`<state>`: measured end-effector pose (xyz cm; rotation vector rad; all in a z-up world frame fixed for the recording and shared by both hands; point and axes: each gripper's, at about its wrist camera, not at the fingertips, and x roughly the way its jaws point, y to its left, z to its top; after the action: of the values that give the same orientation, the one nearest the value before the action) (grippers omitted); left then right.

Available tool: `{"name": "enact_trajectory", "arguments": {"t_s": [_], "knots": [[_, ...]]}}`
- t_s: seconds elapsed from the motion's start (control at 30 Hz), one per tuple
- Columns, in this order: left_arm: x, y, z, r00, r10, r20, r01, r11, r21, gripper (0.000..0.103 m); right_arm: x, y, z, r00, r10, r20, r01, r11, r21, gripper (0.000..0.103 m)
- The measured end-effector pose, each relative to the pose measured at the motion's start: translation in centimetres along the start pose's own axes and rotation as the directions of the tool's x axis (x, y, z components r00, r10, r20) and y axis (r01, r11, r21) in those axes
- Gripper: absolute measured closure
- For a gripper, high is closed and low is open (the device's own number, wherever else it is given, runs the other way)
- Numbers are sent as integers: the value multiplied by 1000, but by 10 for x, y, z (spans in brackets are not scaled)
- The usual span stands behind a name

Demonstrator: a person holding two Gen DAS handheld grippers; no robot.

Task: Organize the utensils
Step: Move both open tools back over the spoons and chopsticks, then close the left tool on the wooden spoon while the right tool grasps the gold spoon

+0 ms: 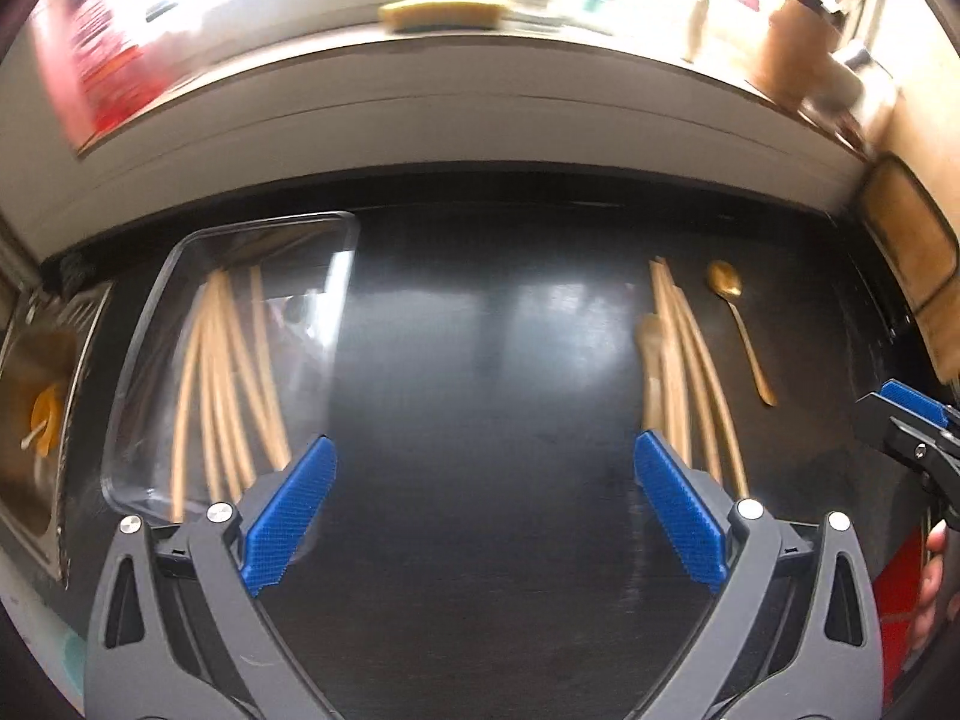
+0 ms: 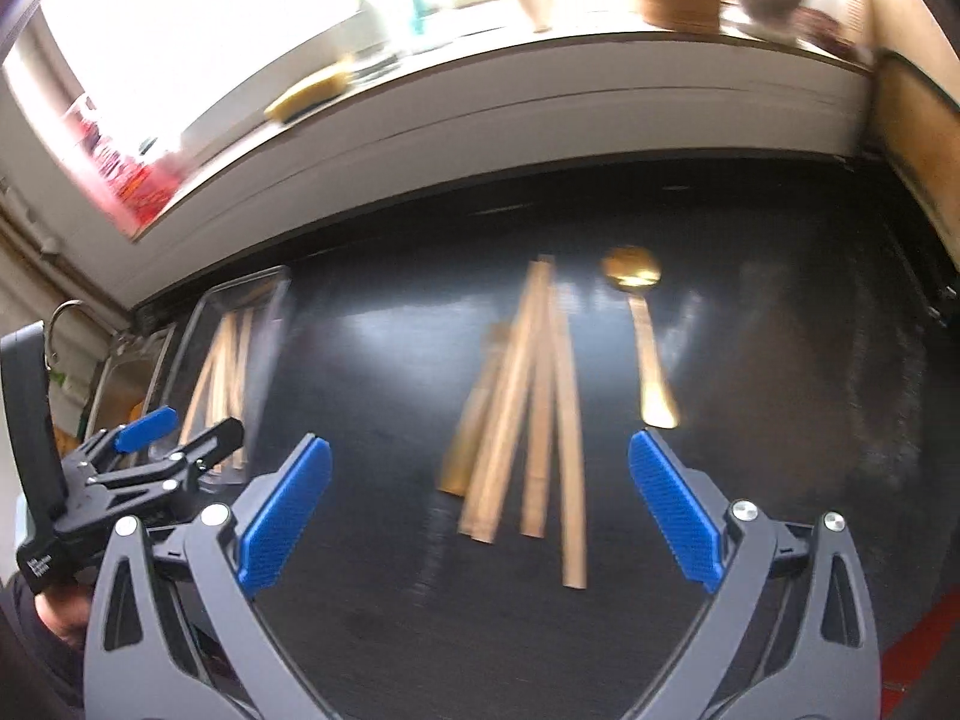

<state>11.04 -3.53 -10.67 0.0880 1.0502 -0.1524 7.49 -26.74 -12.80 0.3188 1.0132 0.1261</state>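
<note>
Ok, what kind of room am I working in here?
Most likely a home kitchen: a dark countertop with a steel sink at its left end, a sponge on the sill under a bright window, and wooden chopsticks beside a gold spoon.

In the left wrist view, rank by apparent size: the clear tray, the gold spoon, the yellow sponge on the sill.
1. clear tray, by far the largest.
2. and 3. gold spoon and yellow sponge: similar in extent; the sponge is blurred and farther away, so unranked.
</note>
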Motion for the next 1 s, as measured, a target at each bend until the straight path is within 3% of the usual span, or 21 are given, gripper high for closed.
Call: {"name": "enact_trajectory", "arguments": {"t_s": [0.4,0.77,1.0], "knots": [[46,-68,-1,999,11,-40,-7,994,111,6,-2,-65,-5,999,-42,-9,42,999,12,7],[111,-91,10,999,1,-54,10,980,200,6,46,-85,15,993,-98,-58,97,995,-19,7],[145,-85,16,995,-14,-96,35,976,215,6,77,-92,30,989,-112,-94,110,994,-22,7]]}}
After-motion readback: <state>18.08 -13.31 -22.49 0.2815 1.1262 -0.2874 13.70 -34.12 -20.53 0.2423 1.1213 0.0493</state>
